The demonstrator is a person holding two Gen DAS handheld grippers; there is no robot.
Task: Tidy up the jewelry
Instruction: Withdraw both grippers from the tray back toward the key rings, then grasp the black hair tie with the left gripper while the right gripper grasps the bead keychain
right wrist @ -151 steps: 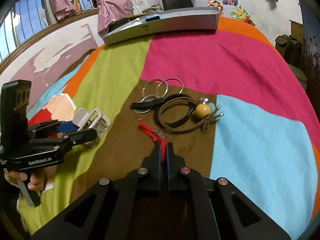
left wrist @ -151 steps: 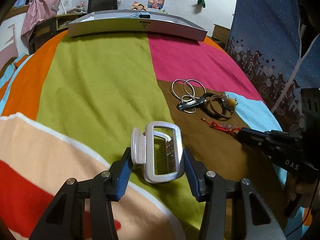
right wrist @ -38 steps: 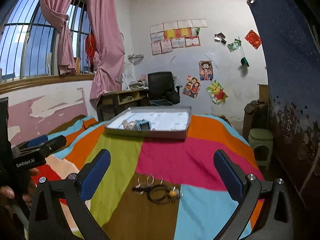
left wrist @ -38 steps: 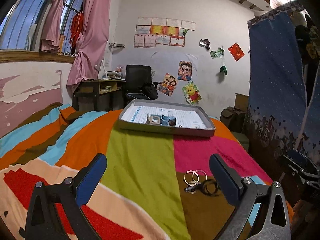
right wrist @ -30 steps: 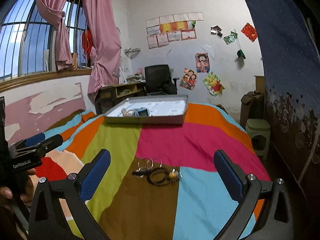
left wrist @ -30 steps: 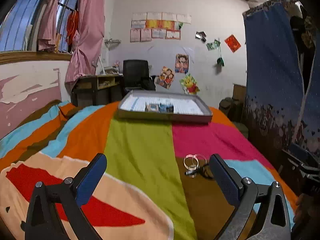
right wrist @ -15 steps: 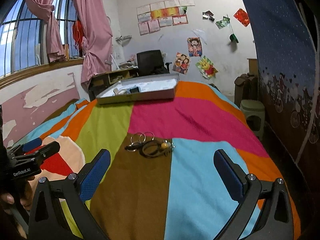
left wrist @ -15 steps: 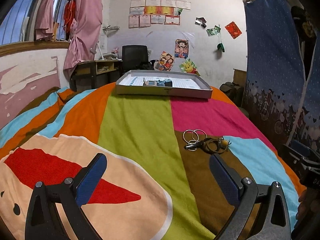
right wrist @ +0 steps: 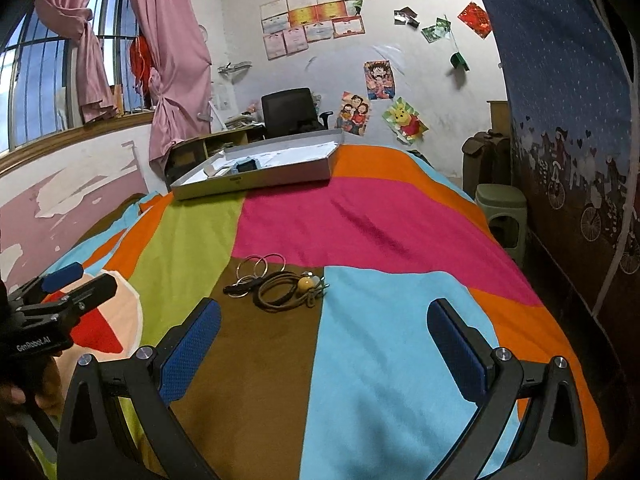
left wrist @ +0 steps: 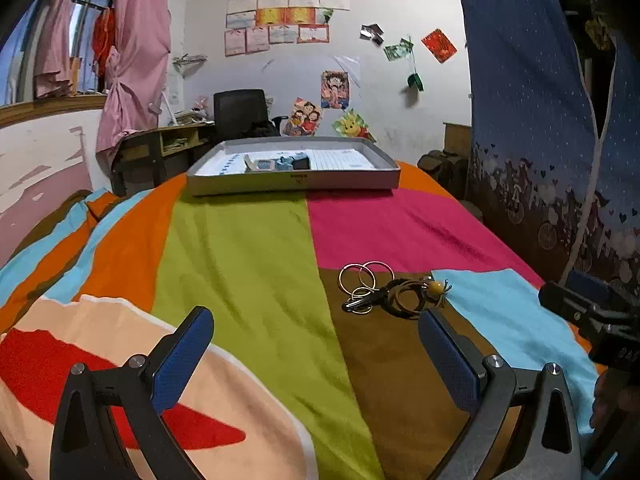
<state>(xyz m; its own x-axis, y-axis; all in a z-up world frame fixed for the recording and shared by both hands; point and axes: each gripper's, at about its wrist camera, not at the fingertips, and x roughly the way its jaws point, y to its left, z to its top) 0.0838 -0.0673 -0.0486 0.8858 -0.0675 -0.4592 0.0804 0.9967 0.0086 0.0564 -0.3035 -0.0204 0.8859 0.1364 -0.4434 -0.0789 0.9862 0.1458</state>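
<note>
A small pile of jewelry lies on the brown patch of the bedspread: silver rings (left wrist: pixel 365 276) (right wrist: pixel 260 265), a dark cord bracelet (left wrist: pixel 404 300) (right wrist: pixel 280 290) and an amber bead (left wrist: pixel 435 287) (right wrist: pixel 306 284). A grey tray (left wrist: pixel 294 180) (right wrist: pixel 256 182) at the far end of the bed holds a few small items. My left gripper (left wrist: pixel 316 358) is open and empty, short of the pile. My right gripper (right wrist: pixel 322 346) is open and empty, also short of the pile. Each gripper shows at the edge of the other's view.
The patchwork bedspread (left wrist: pixel 248 248) covers the bed. A desk and black chair (left wrist: pixel 240 114) stand behind the tray. A green stool (right wrist: pixel 502 208) and a blue curtain (left wrist: pixel 532 120) are to the right of the bed.
Both grippers have dropped lower and come nearer to the jewelry pile, still wide open. Five seconds ago the left held a silver clip and the right a red cord; both are gone from the jaws.
</note>
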